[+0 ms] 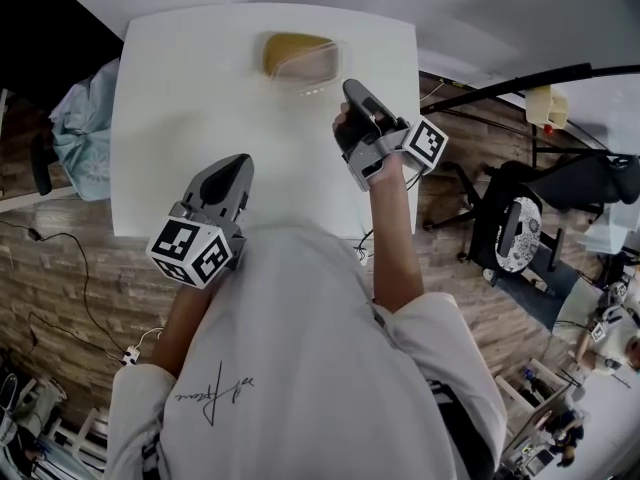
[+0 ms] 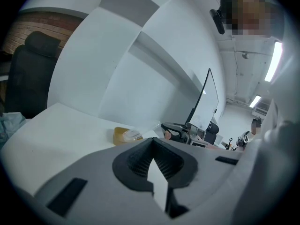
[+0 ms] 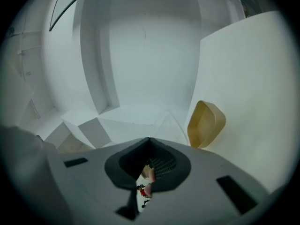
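A shallow tan container [image 1: 298, 58] with a clear lid sits at the far middle of the white table [image 1: 170, 88]. My right gripper [image 1: 352, 88] hovers just right of it, jaws closed together with nothing between them. In the right gripper view the container [image 3: 206, 123] lies close ahead of the closed tips [image 3: 149, 139], tilted by the camera's roll. My left gripper [image 1: 240, 162] hangs over the table's near edge, shut and empty. From the left gripper view, its tips [image 2: 152, 140] point toward the container [image 2: 124, 135] and the right gripper [image 2: 176, 130] beyond.
A pale blue cloth [image 1: 85, 128] lies on a dark chair left of the table. A black office chair [image 1: 520, 228] stands to the right on the brick-pattern floor. Cables [image 1: 60, 258] trail at the left. White walls rise behind the table.
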`<state>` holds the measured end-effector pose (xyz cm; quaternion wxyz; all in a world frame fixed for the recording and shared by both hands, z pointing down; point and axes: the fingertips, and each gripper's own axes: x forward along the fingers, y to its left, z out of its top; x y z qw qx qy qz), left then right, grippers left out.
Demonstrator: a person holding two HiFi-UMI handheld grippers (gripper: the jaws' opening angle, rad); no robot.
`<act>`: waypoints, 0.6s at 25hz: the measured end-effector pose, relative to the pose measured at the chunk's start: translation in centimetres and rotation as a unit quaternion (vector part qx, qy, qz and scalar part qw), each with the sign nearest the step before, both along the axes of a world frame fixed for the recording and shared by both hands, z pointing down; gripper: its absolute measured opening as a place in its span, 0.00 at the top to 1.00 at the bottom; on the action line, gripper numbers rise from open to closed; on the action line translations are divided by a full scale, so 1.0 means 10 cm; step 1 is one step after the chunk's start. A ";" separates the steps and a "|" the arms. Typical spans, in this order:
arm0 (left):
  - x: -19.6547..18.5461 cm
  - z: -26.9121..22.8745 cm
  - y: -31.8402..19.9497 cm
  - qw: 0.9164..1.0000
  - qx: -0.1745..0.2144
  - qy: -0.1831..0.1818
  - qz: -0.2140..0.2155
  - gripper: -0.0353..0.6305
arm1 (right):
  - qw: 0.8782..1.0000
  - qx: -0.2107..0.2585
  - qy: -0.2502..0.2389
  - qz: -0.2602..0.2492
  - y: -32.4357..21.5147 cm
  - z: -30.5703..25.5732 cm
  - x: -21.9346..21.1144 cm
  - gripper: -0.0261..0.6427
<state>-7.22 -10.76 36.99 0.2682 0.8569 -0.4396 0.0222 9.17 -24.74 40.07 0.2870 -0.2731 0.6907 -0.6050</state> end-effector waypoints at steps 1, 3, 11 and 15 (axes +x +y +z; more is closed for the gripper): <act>0.01 0.00 0.00 1.000 0.000 0.000 -0.001 0.94 | 1.000 0.001 0.003 -0.001 0.01 -0.01 0.01 0.94; 0.01 0.00 0.00 1.000 0.000 0.000 -0.003 0.94 | 1.000 0.004 0.006 -0.004 0.04 -0.02 0.01 0.94; -0.02 -0.02 0.00 1.000 0.001 0.001 -0.003 0.94 | 1.000 0.011 0.015 -0.019 0.16 -0.08 -0.09 0.94; -0.04 -0.01 0.01 1.000 0.001 0.001 -0.005 0.94 | 1.000 0.011 0.017 -0.022 0.22 -0.08 -0.11 0.94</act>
